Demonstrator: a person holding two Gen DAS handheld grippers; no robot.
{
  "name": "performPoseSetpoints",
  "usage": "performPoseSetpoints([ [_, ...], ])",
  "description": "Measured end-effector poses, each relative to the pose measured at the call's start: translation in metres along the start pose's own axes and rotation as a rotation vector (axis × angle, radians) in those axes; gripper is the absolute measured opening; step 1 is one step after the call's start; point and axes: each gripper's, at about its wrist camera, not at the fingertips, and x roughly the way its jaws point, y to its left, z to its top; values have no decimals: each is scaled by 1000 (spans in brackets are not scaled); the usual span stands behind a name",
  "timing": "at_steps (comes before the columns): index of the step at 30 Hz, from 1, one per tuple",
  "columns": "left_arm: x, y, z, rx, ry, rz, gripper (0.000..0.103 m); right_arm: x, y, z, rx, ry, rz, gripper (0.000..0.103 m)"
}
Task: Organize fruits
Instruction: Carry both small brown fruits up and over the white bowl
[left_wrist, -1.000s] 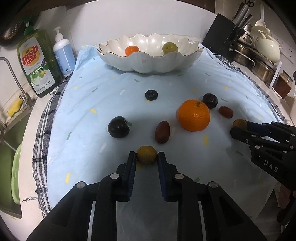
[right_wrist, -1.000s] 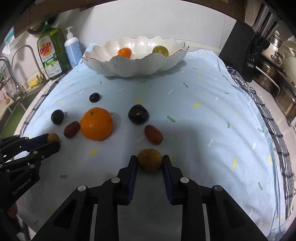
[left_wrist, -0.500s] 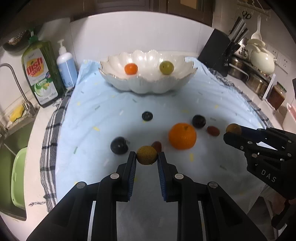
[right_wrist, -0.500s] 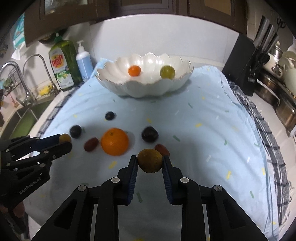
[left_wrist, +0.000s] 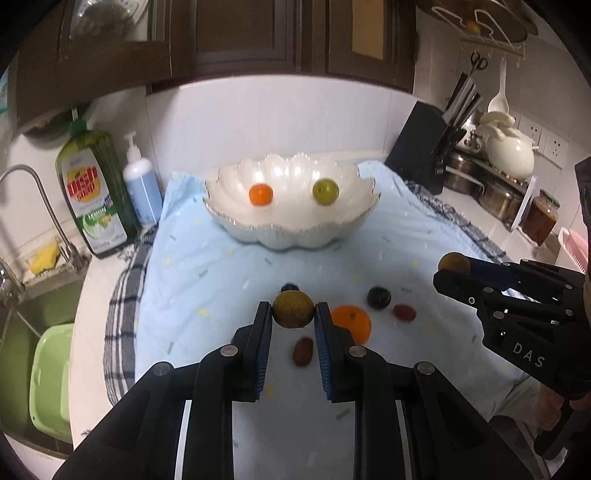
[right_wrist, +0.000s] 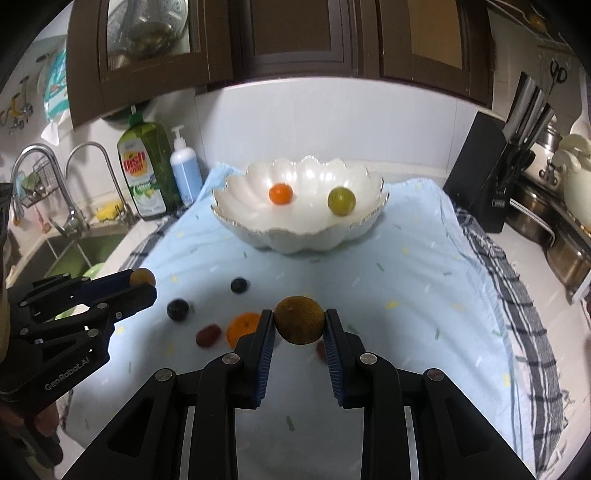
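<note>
My left gripper (left_wrist: 293, 318) is shut on a small brown-green round fruit (left_wrist: 293, 309) and holds it high above the blue cloth. My right gripper (right_wrist: 299, 326) is shut on a similar brown round fruit (right_wrist: 299, 319), also lifted. Each gripper shows in the other's view, the right (left_wrist: 452, 269) and the left (right_wrist: 142, 282). A white scalloped bowl (left_wrist: 258, 230) at the back holds a small orange fruit (left_wrist: 260, 194) and a green one (left_wrist: 325, 191). On the cloth lie an orange (left_wrist: 352, 323), two dark plums (right_wrist: 177, 309) (left_wrist: 379, 297), two red-brown dates (left_wrist: 303, 352) (left_wrist: 404, 312) and a dark berry (right_wrist: 239, 285).
Dish soap (left_wrist: 92, 192) and a pump bottle (left_wrist: 141, 184) stand at the back left beside the sink (left_wrist: 22, 314) and tap. A knife block (left_wrist: 424, 151), pots (left_wrist: 498, 192) and a jar (left_wrist: 539, 218) crowd the right counter. Cabinets hang overhead.
Both grippers have risen from the cloth, each with its fruit in it; the fruits on the cloth now look smaller and lower. The bowl's inside has come into view.
</note>
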Motion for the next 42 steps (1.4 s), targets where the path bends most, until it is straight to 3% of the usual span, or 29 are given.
performPoseSetpoints([
  [27, -8, 17, 74, 9, -191, 41, 24, -2, -2, 74, -33, -205, 20, 28],
  [42, 37, 36, 120, 2, -206, 43, 24, 43, 0, 119, -53, -217, 24, 28],
])
